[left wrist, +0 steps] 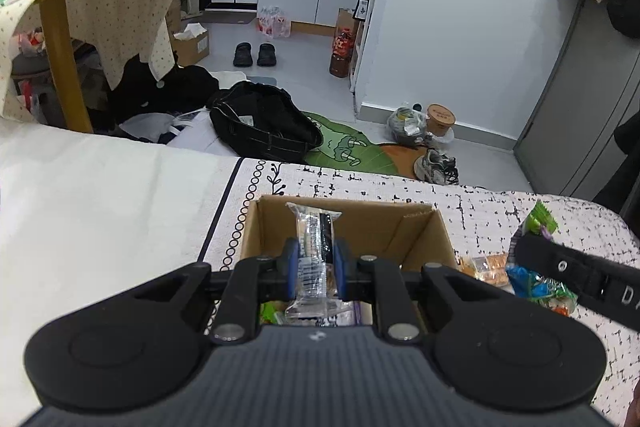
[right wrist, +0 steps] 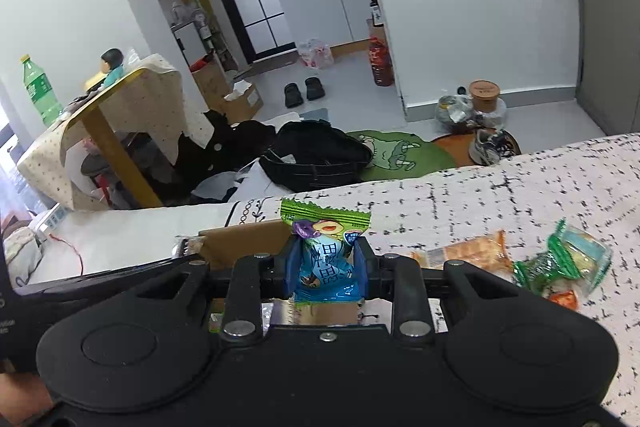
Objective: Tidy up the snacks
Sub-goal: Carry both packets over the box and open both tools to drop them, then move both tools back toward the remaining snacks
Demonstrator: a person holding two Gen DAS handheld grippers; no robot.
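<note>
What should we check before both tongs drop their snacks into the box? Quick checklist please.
1. Left tongs shut on the clear-wrapped dark snack bar: ok.
2. Bar positioned over the open brown cardboard box: ok.
3. Right tongs shut on the blue-and-green snack packet: ok.
4. Packet fully over the box opening: cannot tell; only the box's edge shows behind the tongs.
5. Room left in the box: cannot tell; some wrappers lie at the bottom, mostly hidden.
6. Orange packets and green packets on the speckled cloth, still unsorted: not ok.
</note>
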